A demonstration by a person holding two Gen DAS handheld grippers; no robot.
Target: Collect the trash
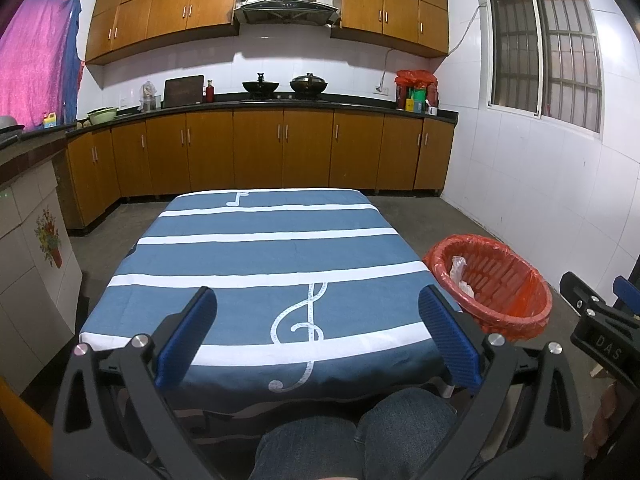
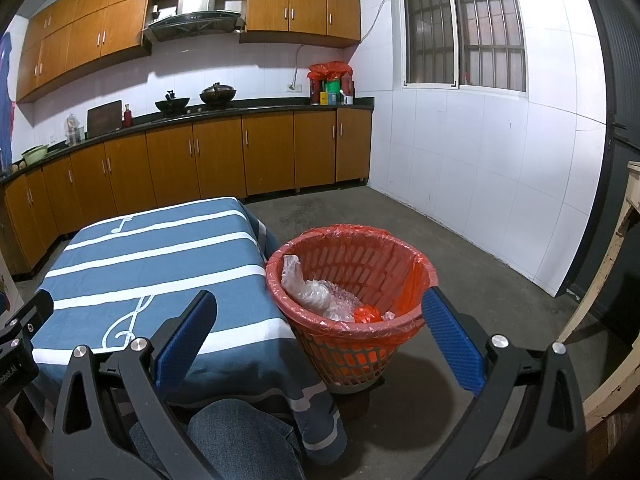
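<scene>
Both my grippers, left gripper and right gripper, gape wide, holding nothing; crumpled plastic trash lies inside the red basket beside the table.

The table under its striped cloth has nothing standing on it, so a gripper could sweep across the whole top from the near edge to the far one. Just beside its right edge stands the red basket, touching the hanging cloth, its mouth open upward and already partly filled with crumpled plastic. Beyond the basket the concrete floor lies bare up to the white tiled wall, and the person's knees block the near side below the table edge.
</scene>
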